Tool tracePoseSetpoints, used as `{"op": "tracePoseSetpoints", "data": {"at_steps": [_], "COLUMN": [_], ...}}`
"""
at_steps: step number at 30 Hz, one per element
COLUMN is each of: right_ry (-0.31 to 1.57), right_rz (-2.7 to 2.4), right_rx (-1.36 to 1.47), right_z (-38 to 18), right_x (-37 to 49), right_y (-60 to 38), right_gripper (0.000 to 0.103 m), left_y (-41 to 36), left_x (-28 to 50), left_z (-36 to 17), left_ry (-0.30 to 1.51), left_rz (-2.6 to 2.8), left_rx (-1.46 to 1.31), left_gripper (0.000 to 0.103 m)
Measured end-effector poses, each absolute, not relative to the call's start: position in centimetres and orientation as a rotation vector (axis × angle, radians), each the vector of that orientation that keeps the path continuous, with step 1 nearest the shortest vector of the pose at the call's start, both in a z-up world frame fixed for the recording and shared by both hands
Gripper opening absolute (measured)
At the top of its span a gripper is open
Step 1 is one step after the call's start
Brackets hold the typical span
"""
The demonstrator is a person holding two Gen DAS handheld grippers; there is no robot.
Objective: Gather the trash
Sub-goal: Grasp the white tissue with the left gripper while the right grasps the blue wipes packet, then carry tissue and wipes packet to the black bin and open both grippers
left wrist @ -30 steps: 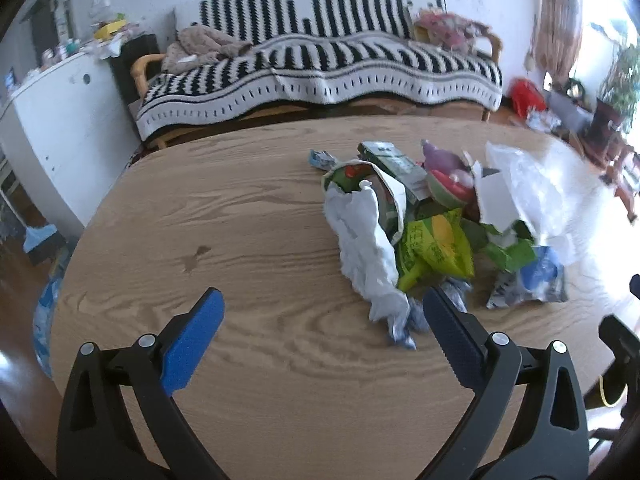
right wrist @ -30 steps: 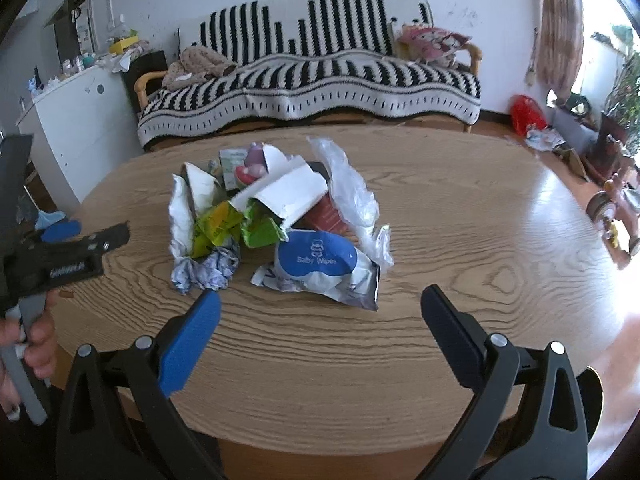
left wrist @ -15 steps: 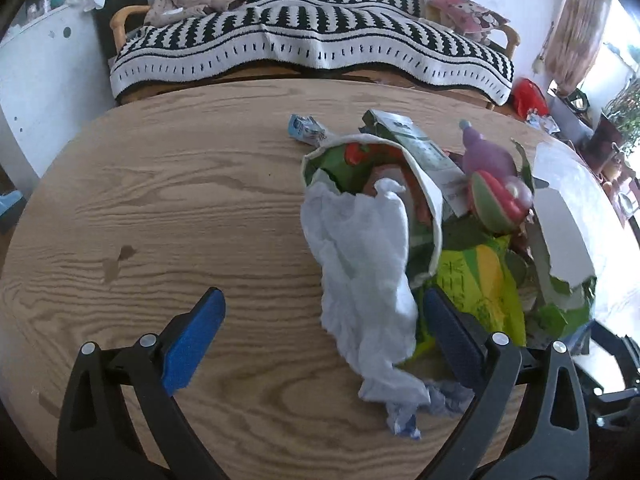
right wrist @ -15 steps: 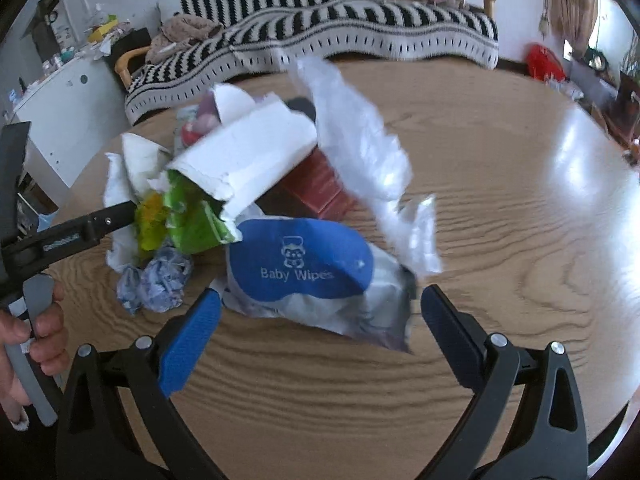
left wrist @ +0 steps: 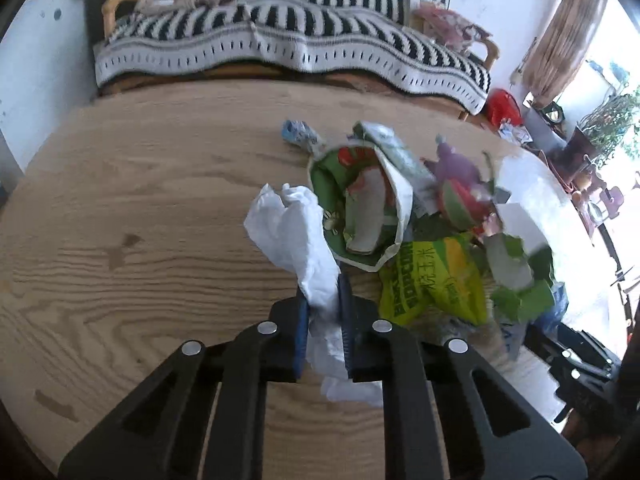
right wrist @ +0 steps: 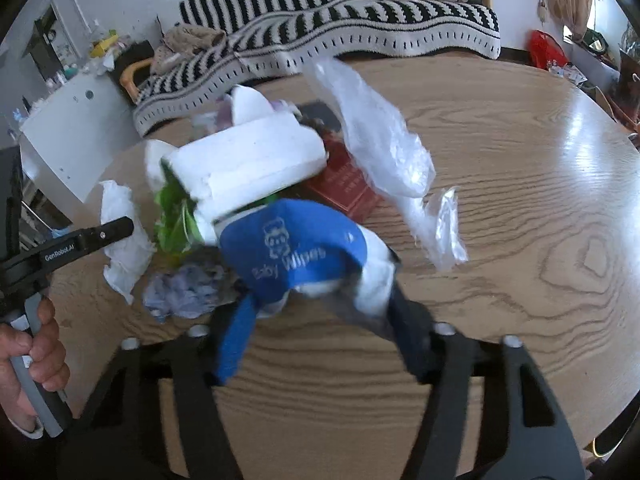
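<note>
A heap of trash lies on the round wooden table [left wrist: 140, 208]. My left gripper [left wrist: 323, 292] is closing its jaws, and the blue pads pinch the lower end of a crumpled white tissue [left wrist: 292, 232] at the heap's near left side. The right wrist view shows that tissue [right wrist: 120, 240] beside the left gripper's black finger [right wrist: 116, 229]. My right gripper [right wrist: 324, 300] is closing its jaws too. Its fingers squeeze a blue and white baby wipes pack [right wrist: 296, 248], which buckles upward between them.
The heap holds a green snack bag [left wrist: 360, 208], a yellow-green wrapper [left wrist: 432, 280], a white carton [right wrist: 248, 164], a red box [right wrist: 348, 188], a clear plastic bag [right wrist: 380, 144] and a bluish paper wad [right wrist: 188, 292]. A striped sofa [left wrist: 280, 40] stands behind. A hand [right wrist: 36, 352] grips the left handle.
Both grippers moved down and closer to the heap. The left jaws went from wide open to pinching the tissue. The right jaws narrowed onto the baby wipes pack, which now bends.
</note>
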State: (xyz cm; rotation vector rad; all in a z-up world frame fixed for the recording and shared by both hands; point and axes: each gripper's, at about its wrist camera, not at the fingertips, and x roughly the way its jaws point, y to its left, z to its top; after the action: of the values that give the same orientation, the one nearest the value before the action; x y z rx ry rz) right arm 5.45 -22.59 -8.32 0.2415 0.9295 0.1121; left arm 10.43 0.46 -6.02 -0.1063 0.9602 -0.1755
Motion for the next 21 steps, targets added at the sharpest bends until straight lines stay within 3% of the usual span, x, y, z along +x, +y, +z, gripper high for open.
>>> {"op": "tracePoseSetpoints", "data": {"at_steps": [7,21], "right_ry": [0.852,0.749], "right_rz": [0.087,-0.21], "right_rx": [0.271,0.23], "right_z": [-5.2,-2.3], "right_x": [2.5,-5.6], "right_y": [-24.9,-37.7], "right_gripper": [0.045,0.044], "left_y": [-0.2,-13.3], "left_x": [8.0,4.7], "left_z": [-2.2,0.7], "left_ry": [0.864,0.777], "left_rz": [-0.191,-0.385], "left_rx": [-0.106,-0.022], "left_gripper": [0.013,0.013]}}
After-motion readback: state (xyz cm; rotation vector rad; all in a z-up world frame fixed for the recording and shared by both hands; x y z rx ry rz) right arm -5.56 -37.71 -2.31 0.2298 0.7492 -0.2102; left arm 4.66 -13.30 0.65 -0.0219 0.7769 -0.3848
